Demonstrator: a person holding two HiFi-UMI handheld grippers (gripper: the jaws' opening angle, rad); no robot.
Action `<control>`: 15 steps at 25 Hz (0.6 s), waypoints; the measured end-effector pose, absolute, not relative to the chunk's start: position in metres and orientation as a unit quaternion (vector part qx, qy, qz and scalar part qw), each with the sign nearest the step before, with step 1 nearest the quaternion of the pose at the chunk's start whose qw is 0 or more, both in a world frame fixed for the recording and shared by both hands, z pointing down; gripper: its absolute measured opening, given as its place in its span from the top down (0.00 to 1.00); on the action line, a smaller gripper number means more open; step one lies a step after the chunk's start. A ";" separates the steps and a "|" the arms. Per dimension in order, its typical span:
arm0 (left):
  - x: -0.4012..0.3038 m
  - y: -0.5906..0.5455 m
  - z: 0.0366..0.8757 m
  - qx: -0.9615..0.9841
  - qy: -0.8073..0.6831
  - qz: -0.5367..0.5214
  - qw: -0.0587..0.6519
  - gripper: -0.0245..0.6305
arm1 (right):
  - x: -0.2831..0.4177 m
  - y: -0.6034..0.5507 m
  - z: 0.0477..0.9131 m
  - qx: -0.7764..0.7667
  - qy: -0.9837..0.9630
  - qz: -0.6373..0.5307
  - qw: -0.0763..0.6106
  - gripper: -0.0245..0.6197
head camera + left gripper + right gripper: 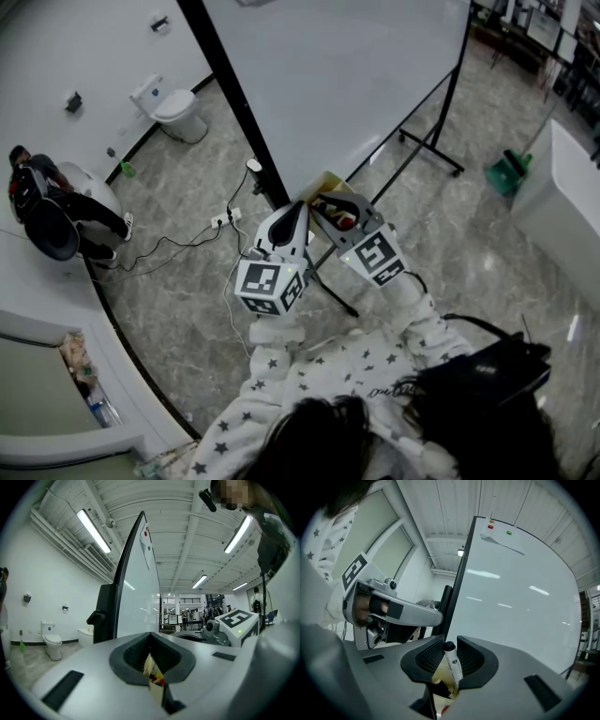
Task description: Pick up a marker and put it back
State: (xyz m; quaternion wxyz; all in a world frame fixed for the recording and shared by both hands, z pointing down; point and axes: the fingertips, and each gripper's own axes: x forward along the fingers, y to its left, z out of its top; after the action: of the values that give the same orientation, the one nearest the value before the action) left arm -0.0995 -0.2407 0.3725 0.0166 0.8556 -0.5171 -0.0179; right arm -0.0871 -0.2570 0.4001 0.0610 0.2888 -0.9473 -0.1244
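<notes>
My right gripper (449, 645) is shut on a white marker (453, 664) with a black cap (449, 646); the marker stands upright between the jaws. A yellow card box (442, 682) lies just below it. My left gripper (152, 645) is shut on one edge of that yellow box (155, 680), which has coloured print on it. In the head view both grippers meet in front of the whiteboard's lower edge, the left gripper (298, 210) beside the right gripper (324, 202), with the yellow box (329, 181) at their tips. The marker itself is hidden there.
A large whiteboard (337, 84) on a black wheeled stand (431, 150) stands right ahead. Cables and a power strip (221, 222) lie on the marble floor. A toilet (178, 112) and a person (47, 211) are at the left, a green dustpan (506, 173) and a white counter (574, 206) at the right.
</notes>
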 end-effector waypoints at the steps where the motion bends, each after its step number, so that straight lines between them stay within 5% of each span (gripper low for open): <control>1: -0.100 -0.240 0.374 0.855 -0.519 -0.018 0.017 0.96 | -0.089 -0.256 0.404 0.287 -0.948 -0.124 0.063 0.82; 15: -0.108 -0.237 0.384 0.846 -0.533 -0.012 0.022 0.96 | -0.110 -0.238 0.445 0.294 -0.919 -0.236 0.116 0.82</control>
State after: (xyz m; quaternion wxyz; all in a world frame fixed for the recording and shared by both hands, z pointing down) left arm -0.1080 -0.2367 0.3840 0.0216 0.8460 -0.5325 -0.0123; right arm -0.1100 -0.2378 0.4450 0.1159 0.2940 -0.9189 -0.2363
